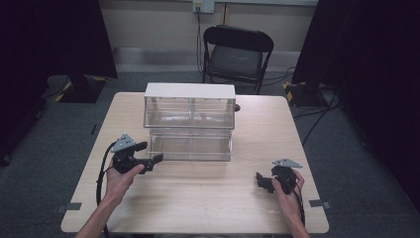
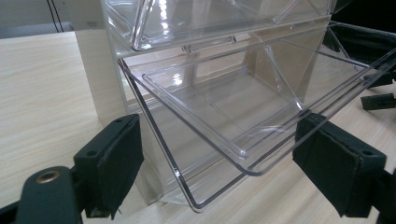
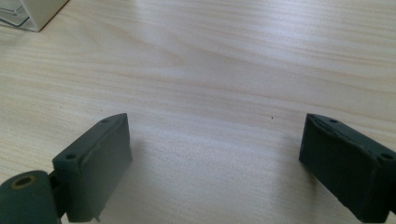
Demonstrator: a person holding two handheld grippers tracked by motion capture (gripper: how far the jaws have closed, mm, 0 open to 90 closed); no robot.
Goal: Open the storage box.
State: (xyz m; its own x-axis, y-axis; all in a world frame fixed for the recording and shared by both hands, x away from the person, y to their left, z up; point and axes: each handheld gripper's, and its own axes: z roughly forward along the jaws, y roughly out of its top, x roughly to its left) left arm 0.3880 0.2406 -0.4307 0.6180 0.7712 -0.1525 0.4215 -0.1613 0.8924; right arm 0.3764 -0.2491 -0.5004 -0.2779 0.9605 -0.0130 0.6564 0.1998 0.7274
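Left tongs [image 2: 212, 154] gaping, tilted-out lower clear bin [image 2: 224, 116] rim between the jaws, ungripped. Right tongs [image 3: 212, 154] wide, idle over tabletop [image 3: 210, 56]. Step: approaching rim; next, close on it

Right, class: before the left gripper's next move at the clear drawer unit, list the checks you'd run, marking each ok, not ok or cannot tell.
1. Left gripper is at the lower drawer: ok, by its front left corner.
2. Left fingers are apart: ok, open.
3. Fingers pressing on the drawer's rim: cannot tell; the rim lies between them.
4. Lower drawer stands out of the drawer unit: ok.
5. Lower drawer is empty: ok, nothing seen inside.
6. Right gripper is out of the way: ok, open over bare table.
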